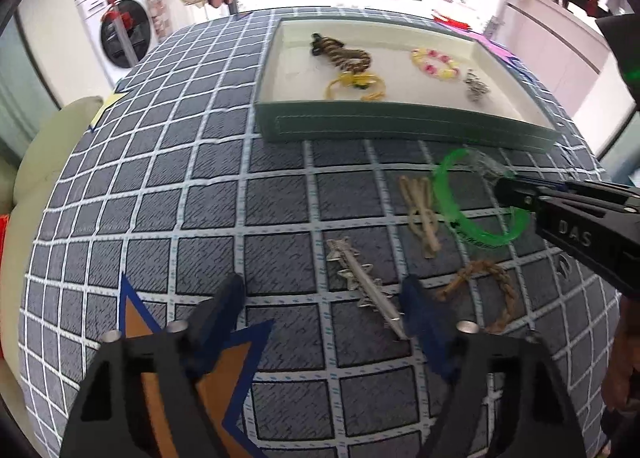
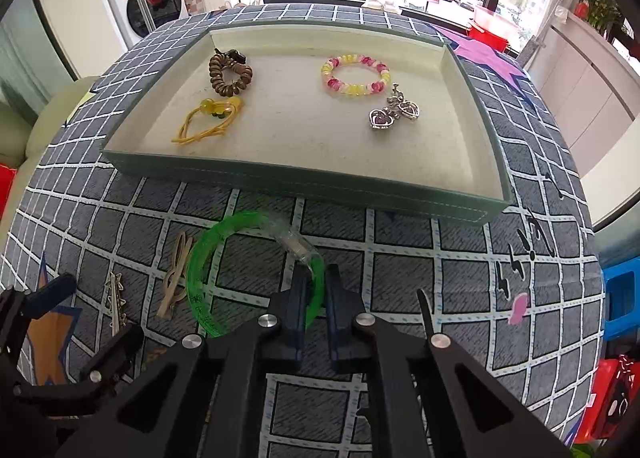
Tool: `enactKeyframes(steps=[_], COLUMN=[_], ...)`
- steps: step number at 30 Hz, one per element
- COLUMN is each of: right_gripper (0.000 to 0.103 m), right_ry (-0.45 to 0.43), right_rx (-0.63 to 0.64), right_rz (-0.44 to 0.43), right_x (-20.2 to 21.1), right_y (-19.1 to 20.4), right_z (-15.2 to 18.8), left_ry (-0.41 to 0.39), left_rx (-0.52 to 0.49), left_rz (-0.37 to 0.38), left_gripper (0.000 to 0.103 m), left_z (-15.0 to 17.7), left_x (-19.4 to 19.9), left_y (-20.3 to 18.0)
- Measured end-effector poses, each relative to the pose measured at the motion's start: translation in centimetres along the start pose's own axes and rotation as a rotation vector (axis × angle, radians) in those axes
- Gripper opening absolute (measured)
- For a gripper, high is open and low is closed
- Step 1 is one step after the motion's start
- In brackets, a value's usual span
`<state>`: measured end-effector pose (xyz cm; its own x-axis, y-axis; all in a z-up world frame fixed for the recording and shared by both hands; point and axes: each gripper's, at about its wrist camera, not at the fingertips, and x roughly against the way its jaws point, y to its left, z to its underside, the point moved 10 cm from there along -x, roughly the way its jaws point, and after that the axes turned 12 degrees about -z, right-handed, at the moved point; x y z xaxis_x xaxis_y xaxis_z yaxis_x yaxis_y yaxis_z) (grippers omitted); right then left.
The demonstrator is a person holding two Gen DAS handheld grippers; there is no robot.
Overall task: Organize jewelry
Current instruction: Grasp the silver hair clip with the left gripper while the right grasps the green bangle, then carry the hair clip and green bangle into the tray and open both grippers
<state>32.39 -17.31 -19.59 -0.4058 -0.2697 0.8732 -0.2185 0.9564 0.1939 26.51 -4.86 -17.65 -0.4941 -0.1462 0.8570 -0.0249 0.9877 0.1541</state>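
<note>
Two right gripper (image 2: 316,290) jaws pinch the green bangle (image 2: 200,270)

The green bangle (image 2: 208,258) is looking like shiny see-through plastic, the star clip (image 1: 362,284) shiny metal, the tablecloth (image 1: 200,194) rough cloth.

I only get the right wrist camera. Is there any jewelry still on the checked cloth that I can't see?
Observer: Yes. Besides the green bangle that your right gripper pinches, a brown braided rope bracelet lies on the cloth beside the silver star clip. Your camera misses it.
Operator: Has the other gripper grabbed the star clip?
Observer: No. The left gripper has its jaws wide open over the clip, and neither one presses on it.
</note>
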Motion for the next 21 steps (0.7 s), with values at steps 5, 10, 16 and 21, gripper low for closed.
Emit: enactKeyframes(steps=[5,10,16,21], right_gripper=[0.009,0.009,0.009,0.009], right_ry=[-0.017,-0.040,-0.072,-0.104], right_rx=[-0.012,-0.064,-0.111,-0.112], right_rz=[-0.028,-0.072,-0.115,-0.127], right_x=[0.9,2.3,4.1,5.6], right_y=[-0.1,-0.9,-1.9,-2.0], right_z=[0.6,1.2,1.6,1.1], left_ry=[-0.007,-0.027,-0.033,-0.075], left_rx=[-0.008,0.003,0.021,0.024], left_rz=[0.089,0.180,0.212,0.224], left_gripper=[0.030,0.025,0.025,0.025], left_z=[-0.4,-0.3,-0.3,-1.5], left_x=[0.7,1.6,2.4,4.2], left_y=[-0.5,-0.5,0.1,0.4])
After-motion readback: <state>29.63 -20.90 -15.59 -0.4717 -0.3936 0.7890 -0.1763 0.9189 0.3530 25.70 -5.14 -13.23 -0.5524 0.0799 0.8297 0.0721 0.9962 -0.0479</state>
